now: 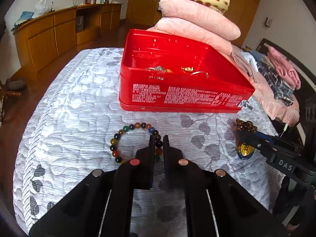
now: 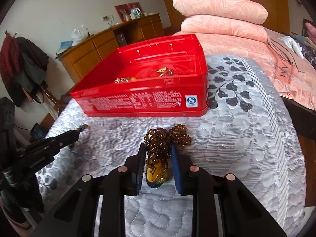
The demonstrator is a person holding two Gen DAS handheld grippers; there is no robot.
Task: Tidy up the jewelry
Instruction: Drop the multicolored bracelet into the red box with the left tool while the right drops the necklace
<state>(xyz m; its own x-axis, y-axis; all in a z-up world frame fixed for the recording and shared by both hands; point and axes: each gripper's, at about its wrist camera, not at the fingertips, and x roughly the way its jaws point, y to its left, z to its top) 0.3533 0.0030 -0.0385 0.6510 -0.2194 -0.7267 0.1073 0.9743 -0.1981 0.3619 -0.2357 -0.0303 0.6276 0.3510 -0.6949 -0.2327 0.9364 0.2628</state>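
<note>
A bed [image 1: 79,98] with a grey-and-white leaf-quilted cover fills both views; pink folded quilts [image 1: 197,23] stack at upper right, one pink cloth in the right wrist view showing letters like "AM". At centre sits an open red tin [image 1: 177,94], its near wall covered in white print too small to read, a blue-and-white "S" mark [image 2: 192,101] at one corner, rings and small gold pieces inside. Below it, the left claw [image 1: 159,144] is closed on a multicoloured bead bracelet [image 1: 126,136]. The right claw [image 2: 157,156], stamped "DAS", stands narrowly parted around a brown bead necklace [image 2: 167,140] with an inscribed amber pendant [image 2: 155,174]; whether it grips is unclear.
</note>
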